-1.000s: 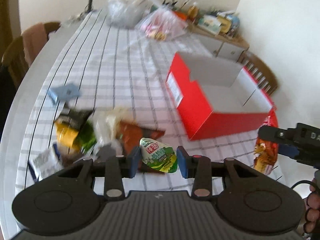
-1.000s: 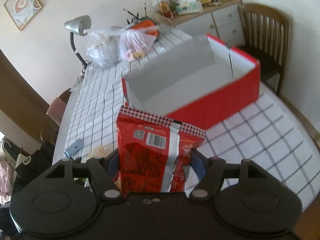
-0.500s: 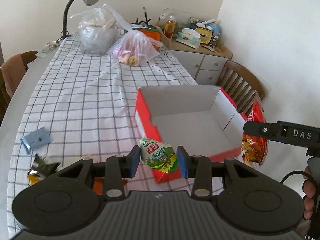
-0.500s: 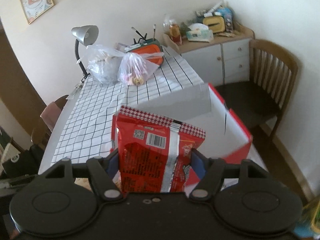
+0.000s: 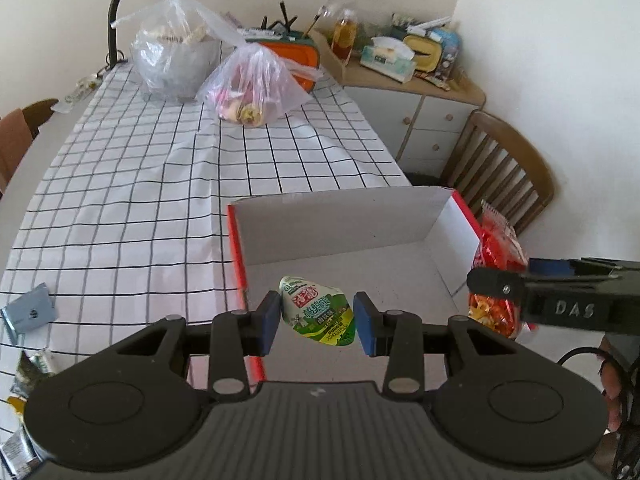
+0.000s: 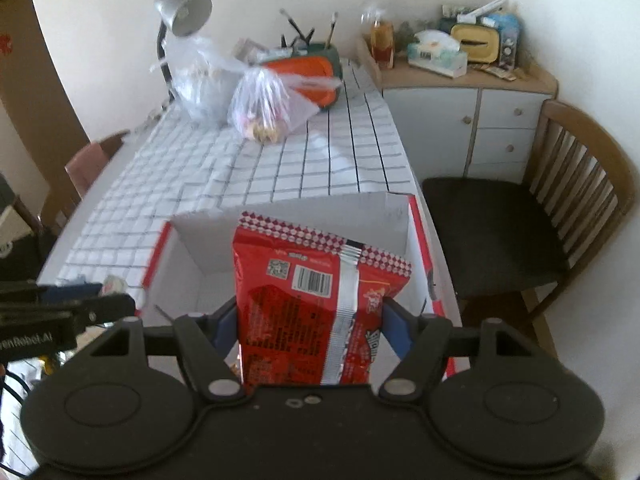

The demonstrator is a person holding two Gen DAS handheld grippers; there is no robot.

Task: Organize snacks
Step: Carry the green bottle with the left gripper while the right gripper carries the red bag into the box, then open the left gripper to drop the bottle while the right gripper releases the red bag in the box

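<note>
Two grippers hang over the box (image 5: 344,232) on the table (image 5: 120,184). Right gripper (image 6: 310,316) clamps the red bag (image 6: 316,300); tall, it could catch the box wall. Left gripper (image 5: 316,320) pinches the cup (image 5: 318,312); released high, it may bounce out.

1. Your left claw (image 5: 316,322): matte black body, two round domed housings, a ribbed centre plate, silver pivot screws, blue finger pads (image 5: 269,322).
2. Your right claw (image 6: 310,322): same black build, blue pads, silver screws; seen from the left camera, its side arm carries raised "DAS" lettering.
3. A thin black cable loops beside your right hand (image 5: 612,392).
</note>
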